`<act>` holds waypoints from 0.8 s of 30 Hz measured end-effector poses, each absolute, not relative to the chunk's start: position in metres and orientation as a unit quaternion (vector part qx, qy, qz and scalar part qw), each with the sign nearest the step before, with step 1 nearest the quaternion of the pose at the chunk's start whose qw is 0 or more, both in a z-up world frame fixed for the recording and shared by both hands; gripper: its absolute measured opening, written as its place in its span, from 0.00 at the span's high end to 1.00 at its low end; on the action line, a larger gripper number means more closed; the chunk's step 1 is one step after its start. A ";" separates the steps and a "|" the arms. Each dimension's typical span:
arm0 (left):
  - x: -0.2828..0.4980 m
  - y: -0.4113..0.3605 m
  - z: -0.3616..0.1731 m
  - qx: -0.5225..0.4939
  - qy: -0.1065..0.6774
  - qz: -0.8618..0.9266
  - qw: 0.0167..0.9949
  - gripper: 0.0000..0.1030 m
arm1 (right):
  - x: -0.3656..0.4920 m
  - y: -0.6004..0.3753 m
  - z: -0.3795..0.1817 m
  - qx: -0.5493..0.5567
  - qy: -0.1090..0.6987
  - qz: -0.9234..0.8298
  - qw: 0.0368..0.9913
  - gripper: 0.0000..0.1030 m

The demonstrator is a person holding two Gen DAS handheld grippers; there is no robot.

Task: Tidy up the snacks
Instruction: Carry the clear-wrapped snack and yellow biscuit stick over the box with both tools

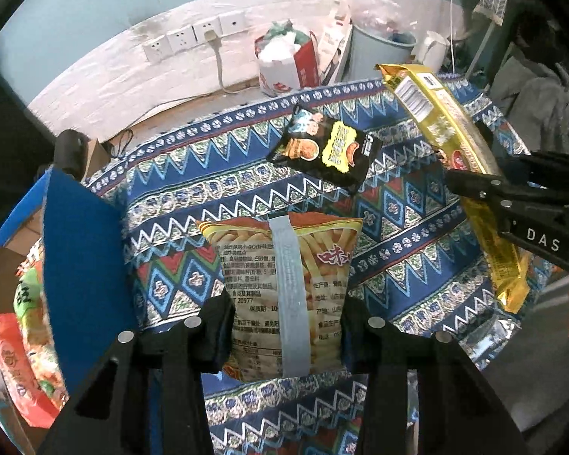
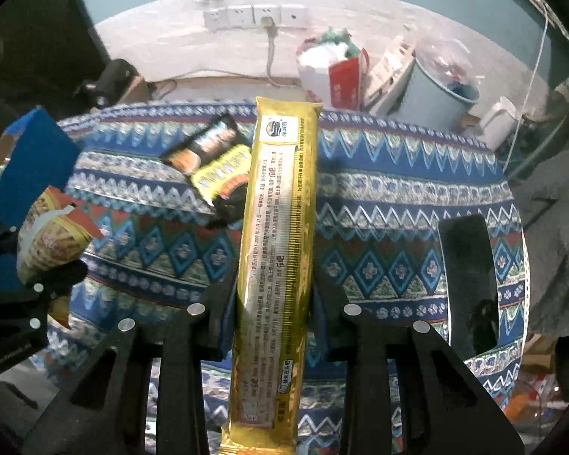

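Note:
My left gripper (image 1: 286, 326) is shut on a yellow fries snack bag (image 1: 284, 284), held above the patterned cloth; it shows at the left of the right wrist view (image 2: 53, 242). My right gripper (image 2: 273, 303) is shut on a long gold biscuit pack (image 2: 280, 227), held lengthwise above the table; the left wrist view has it at the right (image 1: 447, 136). A black snack bag (image 1: 326, 148) lies on the cloth at the far side, also seen in the right wrist view (image 2: 212, 159).
A blue-flapped cardboard box (image 1: 79, 258) with several snack bags inside (image 1: 26, 333) stands at the table's left edge. The table wears a blue patterned cloth (image 2: 379, 197). Behind are a bin (image 2: 436, 91), a red-white bag (image 2: 334, 72), a white kettle (image 2: 499, 121) and wall sockets.

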State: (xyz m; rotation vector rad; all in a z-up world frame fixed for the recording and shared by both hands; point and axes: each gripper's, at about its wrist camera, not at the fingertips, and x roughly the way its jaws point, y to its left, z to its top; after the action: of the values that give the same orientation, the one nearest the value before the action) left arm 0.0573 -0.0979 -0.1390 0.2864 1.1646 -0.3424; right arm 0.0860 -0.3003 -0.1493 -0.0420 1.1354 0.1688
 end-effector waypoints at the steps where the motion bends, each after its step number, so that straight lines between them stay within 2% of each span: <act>1: 0.057 -0.094 -0.135 0.131 0.544 -0.161 0.813 0.57 | 0.086 -0.298 -0.147 -0.020 0.535 0.083 0.841 0.70; 24: 0.041 -0.006 -0.076 0.083 0.502 -0.111 0.854 0.57 | 0.074 -0.204 -0.078 -0.017 0.484 0.190 0.854 0.70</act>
State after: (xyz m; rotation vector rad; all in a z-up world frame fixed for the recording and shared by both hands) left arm 0.0407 -0.0058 -0.0755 0.1753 1.0555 -0.2330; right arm 0.0741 -0.2040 -0.0782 -0.0356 1.0183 0.3996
